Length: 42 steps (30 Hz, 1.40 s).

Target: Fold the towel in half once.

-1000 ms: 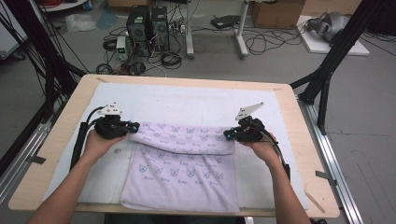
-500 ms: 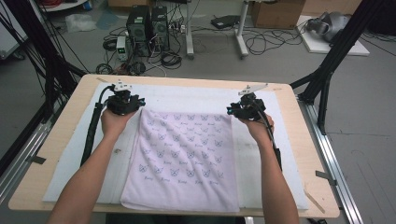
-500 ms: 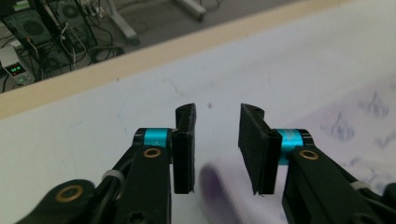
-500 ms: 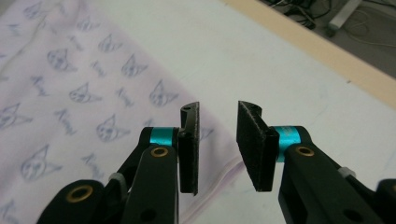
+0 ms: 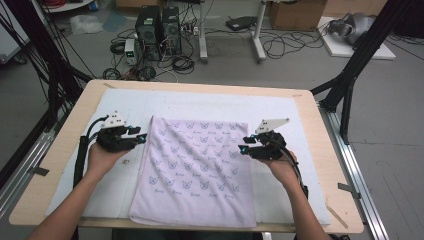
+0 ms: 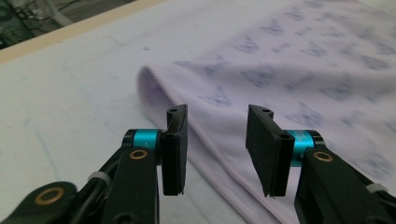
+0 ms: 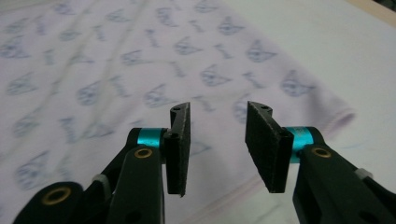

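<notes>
Fingers (image 6: 175,149) of the left gripper (image 5: 139,139) stand parted with nothing pinched between them; they have just been opening, and in the left gripper view the rolled left edge of the lilac printed towel (image 6: 289,84) runs under the gap, with no pad pressing on it. From the high view this gripper sits in the person's left hand (image 5: 102,155) just beside the towel's left edge, over the white mat (image 5: 215,102) that covers most of the wooden tabletop (image 5: 65,165). Moving rightward, the towel (image 5: 195,170) lies spread flat on the mat, its far edge straight across and its near edge at the tabletop's front rim, its small butterfly-like prints facing up. On the towel's right side the right gripper (image 5: 242,147) is held in the person's right hand (image 5: 280,167), its tips pointing inward over the towel's right edge. Its fingers (image 7: 180,149) are likewise released and have just been opening; in the right gripper view they hover apart above the patterned cloth (image 7: 140,70), the towel's hemmed edge and the bare mat (image 7: 327,46) to their right, nothing caught between the pads. A cable (image 5: 80,155) trails back from the left gripper along the forearm.
</notes>
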Motion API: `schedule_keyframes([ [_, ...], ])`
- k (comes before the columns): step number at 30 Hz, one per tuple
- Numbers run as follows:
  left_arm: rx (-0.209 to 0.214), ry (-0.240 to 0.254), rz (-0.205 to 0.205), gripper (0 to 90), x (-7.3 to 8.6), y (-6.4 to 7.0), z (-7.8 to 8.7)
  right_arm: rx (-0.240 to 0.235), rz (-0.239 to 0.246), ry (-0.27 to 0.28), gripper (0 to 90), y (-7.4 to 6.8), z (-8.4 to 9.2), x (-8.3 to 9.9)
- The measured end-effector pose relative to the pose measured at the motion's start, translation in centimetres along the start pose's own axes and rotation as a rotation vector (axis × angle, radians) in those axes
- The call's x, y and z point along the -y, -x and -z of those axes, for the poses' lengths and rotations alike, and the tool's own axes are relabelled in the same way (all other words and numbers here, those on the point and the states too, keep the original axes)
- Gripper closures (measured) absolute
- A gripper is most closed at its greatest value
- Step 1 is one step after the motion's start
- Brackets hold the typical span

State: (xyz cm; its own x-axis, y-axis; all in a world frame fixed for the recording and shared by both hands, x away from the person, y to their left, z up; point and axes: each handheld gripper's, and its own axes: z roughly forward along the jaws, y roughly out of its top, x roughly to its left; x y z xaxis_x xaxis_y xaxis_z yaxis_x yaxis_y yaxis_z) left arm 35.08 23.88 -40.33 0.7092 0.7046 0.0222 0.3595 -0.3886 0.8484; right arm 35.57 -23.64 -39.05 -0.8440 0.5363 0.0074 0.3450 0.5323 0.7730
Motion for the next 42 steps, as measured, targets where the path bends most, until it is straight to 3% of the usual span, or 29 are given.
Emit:
schedule_keyframes([
  [3, 0.048, -0.030, -0.018, 57.1, 1.6, 1.4, 0.6, -0.052, 0.014, -0.035, 55.7, -1.9, 0.1, 0.4],
  [5, 0.084, -0.045, -0.031, 56.5, 2.6, 2.4, 1.0, -0.060, 0.046, 0.002, 56.4, -3.3, 0.5, 1.0],
  [10, 0.163, -0.061, -0.084, 55.4, 4.6, 4.9, 2.9, -0.119, 0.049, 0.014, 56.1, -6.0, 1.0, 3.6],
  [15, 0.265, -0.086, -0.128, 56.4, 6.0, 7.2, 4.4, -0.178, 0.042, 0.015, 56.5, -7.6, 1.4, 5.8],
  [17, 0.305, -0.105, -0.146, 58.3, 6.6, 8.1, 4.5, -0.198, 0.066, -0.008, 59.1, -8.5, 1.5, 6.3],
  [19, 0.320, -0.137, -0.172, 62.6, 7.2, 8.9, 4.3, -0.209, 0.089, -0.035, 61.4, -9.1, 1.3, 6.7],
  [20, 0.306, -0.116, -0.182, 67.3, 7.5, 9.2, 4.4, -0.220, 0.089, -0.049, 62.3, -9.2, 1.1, 6.9],
  [22, 0.315, -0.124, -0.180, 85.5, 7.4, 9.2, 4.6, -0.230, 0.085, -0.073, 62.2, -9.4, 0.5, 7.2],
  [23, 0.314, -0.132, -0.181, 87.3, 7.2, 9.2, 4.7, -0.237, 0.078, -0.068, 62.2, -9.4, 0.3, 7.3],
  [30, 0.319, -0.110, -0.185, 86.9, 7.6, 9.7, 7.8, -0.235, 0.088, -0.068, 61.2, -9.7, 0.7, 7.1],
  [33, 0.300, -0.132, -0.181, 68.5, 7.9, 9.8, 7.5, -0.246, 0.095, -0.067, 60.8, -9.9, 1.0, 7.1],
  [35, 0.303, -0.142, -0.171, 66.1, 8.0, 9.6, 6.9, -0.258, 0.102, -0.053, 61.1, -10.0, 1.1, 7.1],
  [38, 0.306, -0.156, -0.171, 71.9, 8.3, 9.6, 6.3, -0.270, 0.113, -0.077, 64.5, -10.3, 1.1, 7.4],
  [40, 0.313, -0.162, -0.168, 84.6, 8.3, 9.4, 6.5, -0.271, 0.119, -0.081, 73.8, -10.4, 1.0, 7.7],
  [42, 0.311, -0.159, -0.168, 85.8, 8.4, 9.5, 6.7, -0.291, 0.126, -0.083, 79.0, -10.3, 1.1, 7.8],
])
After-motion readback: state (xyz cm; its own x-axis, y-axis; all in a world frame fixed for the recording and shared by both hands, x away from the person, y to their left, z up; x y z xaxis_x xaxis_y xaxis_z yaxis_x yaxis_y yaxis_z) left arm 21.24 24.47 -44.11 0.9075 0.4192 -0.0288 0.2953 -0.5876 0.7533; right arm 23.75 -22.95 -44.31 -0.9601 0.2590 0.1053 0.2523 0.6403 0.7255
